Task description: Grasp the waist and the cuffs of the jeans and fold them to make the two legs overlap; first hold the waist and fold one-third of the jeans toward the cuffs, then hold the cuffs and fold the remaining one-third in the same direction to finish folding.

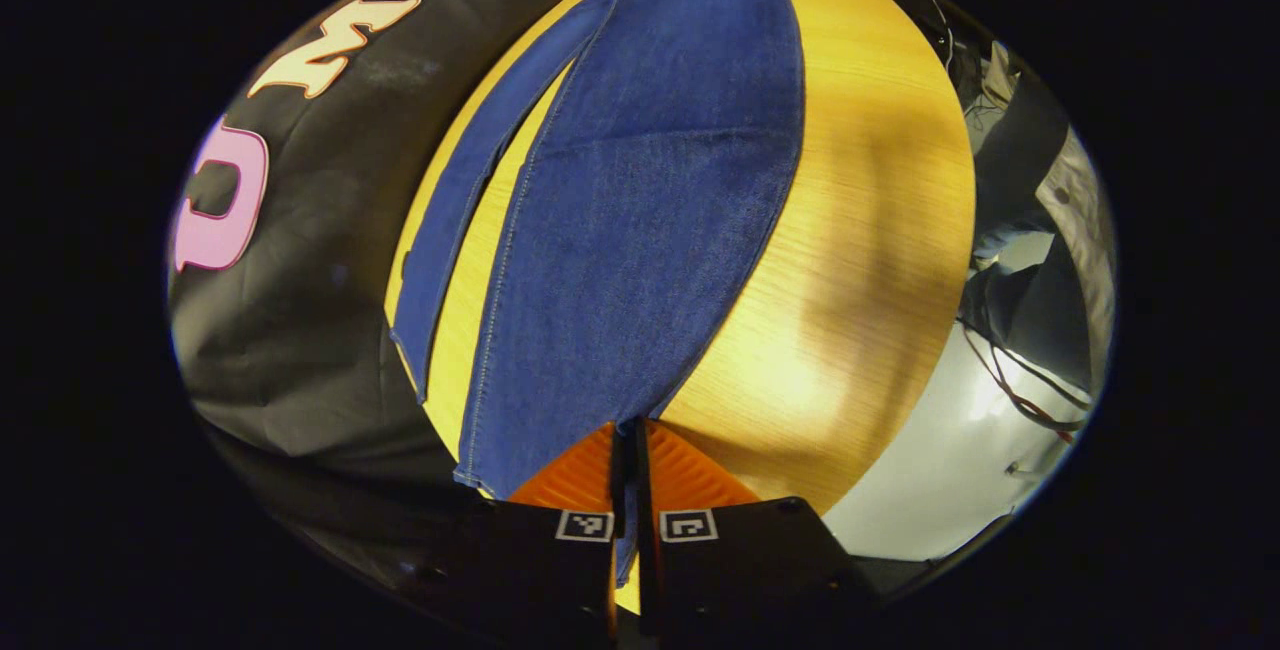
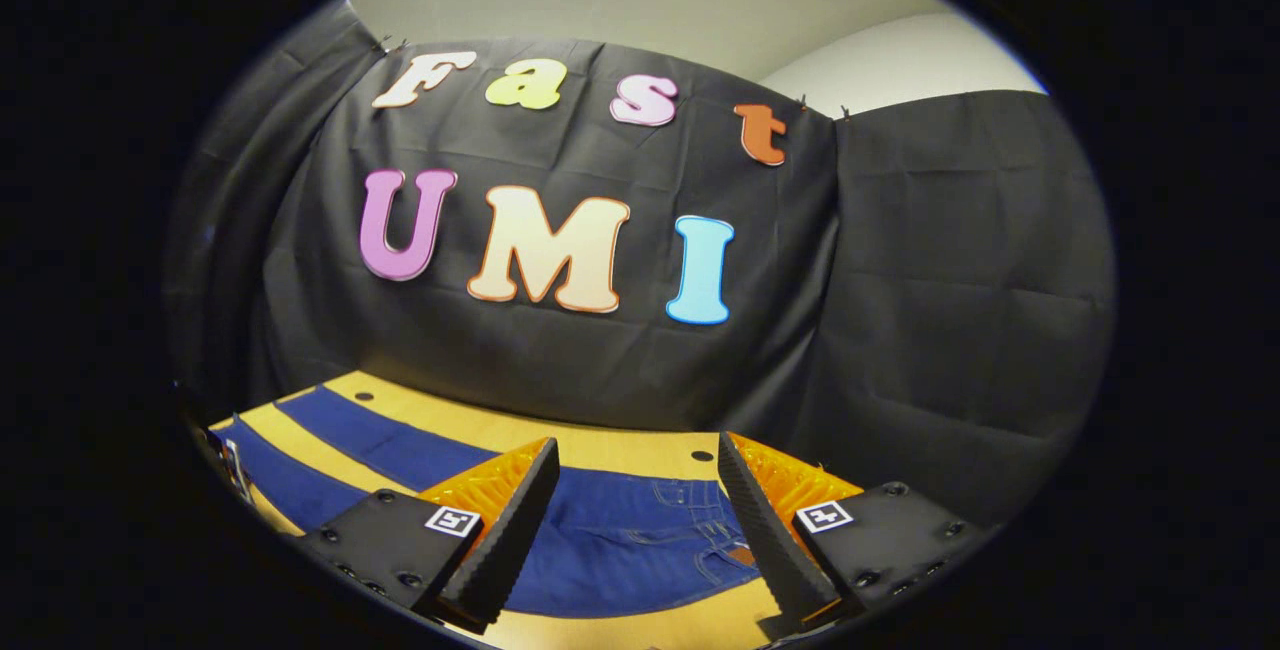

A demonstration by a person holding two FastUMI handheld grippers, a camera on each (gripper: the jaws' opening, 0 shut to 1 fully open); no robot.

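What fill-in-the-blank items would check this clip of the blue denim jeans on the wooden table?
1. The left gripper is ____ on the cuff of the blue denim jeans.
2. The right gripper, poised above the waist, has its fingers ____.
3. The jeans lie on a light ____ table.
4. In the left gripper view the two legs lie ____, table showing between them.

Missing words: shut; open; wooden; apart

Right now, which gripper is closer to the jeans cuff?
Left. The left gripper has its fingers pinched shut on the jeans cuff. The right gripper hangs open over the jeans waist, at the other end, not touching.
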